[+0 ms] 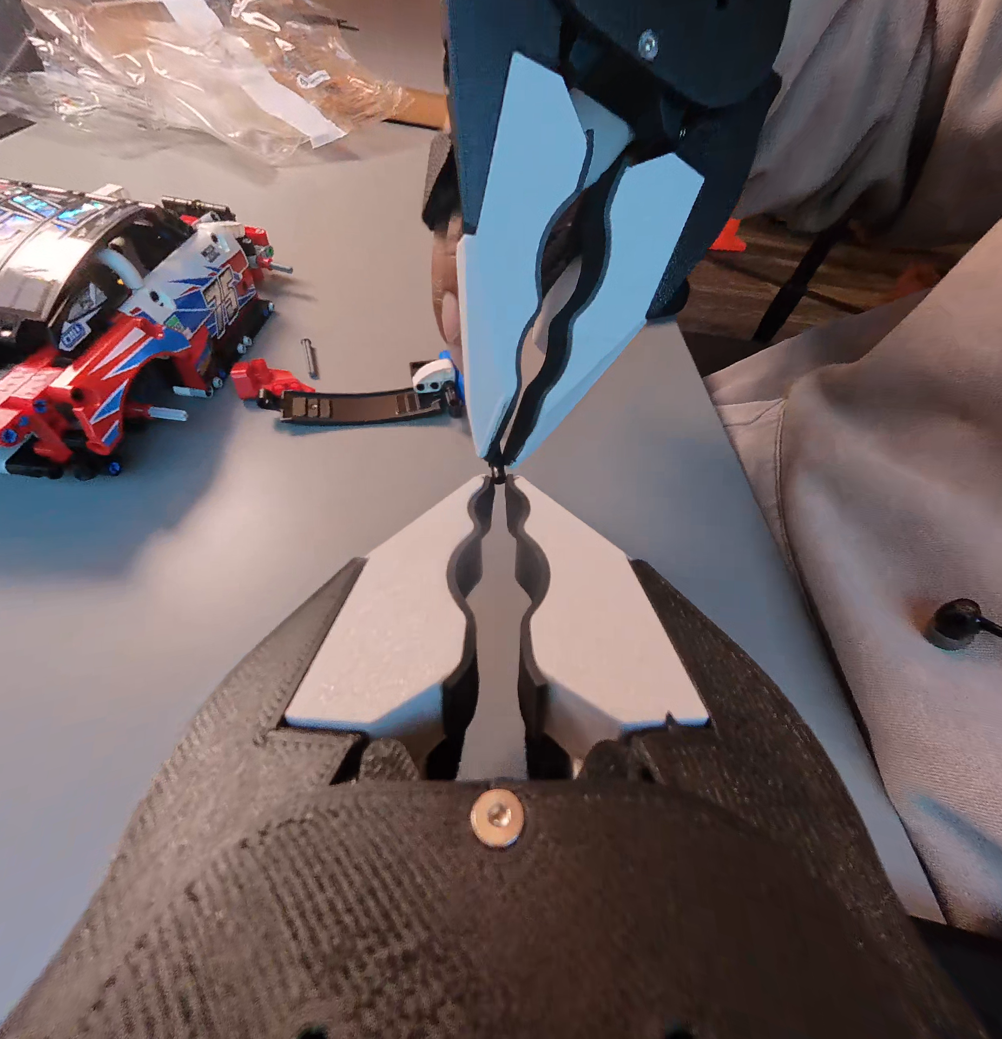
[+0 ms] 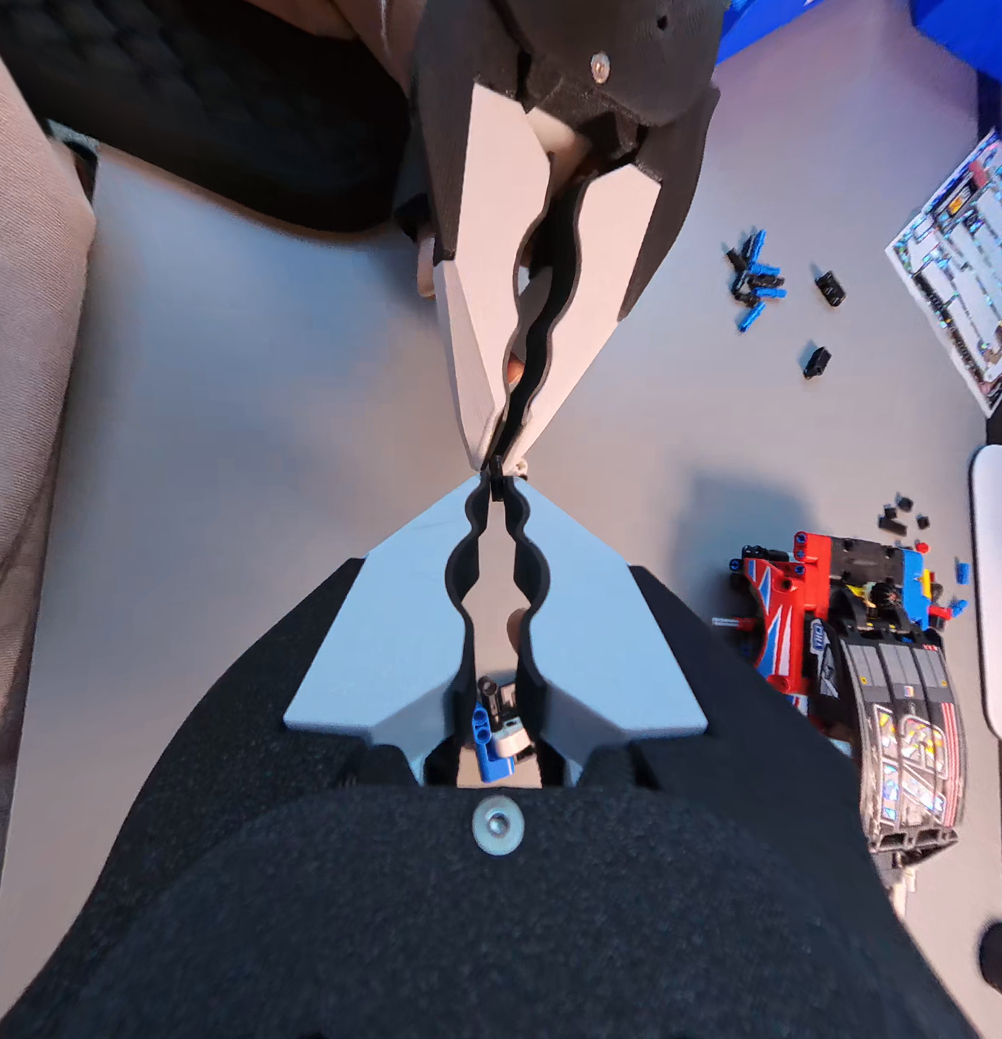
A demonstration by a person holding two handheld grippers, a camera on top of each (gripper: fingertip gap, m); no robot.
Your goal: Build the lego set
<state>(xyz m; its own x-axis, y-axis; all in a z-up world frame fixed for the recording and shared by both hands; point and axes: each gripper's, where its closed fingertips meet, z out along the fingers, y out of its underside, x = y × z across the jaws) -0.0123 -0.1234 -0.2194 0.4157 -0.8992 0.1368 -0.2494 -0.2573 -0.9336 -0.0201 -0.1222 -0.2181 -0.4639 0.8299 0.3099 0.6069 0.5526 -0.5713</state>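
Lego car [image 1: 111,331], body largely assembled, on grey table [image 1: 262,590]; black curved strip [image 1: 364,406] and loose pins [image 2: 756,278] unfitted; left gripper [image 1: 497,482] and right gripper [image 1: 496,458] both clenched tip-to-tip on one small black pin [image 1: 498,473], much remaining.

Grey tabletop [image 1: 150,590]; part-built brick car [image 1: 111,337] red, white and black with blue streak decals; loose pins [image 2: 754,278] blue and black; both grippers' fingers [image 1: 397,618] pale grey on black textured bodies.
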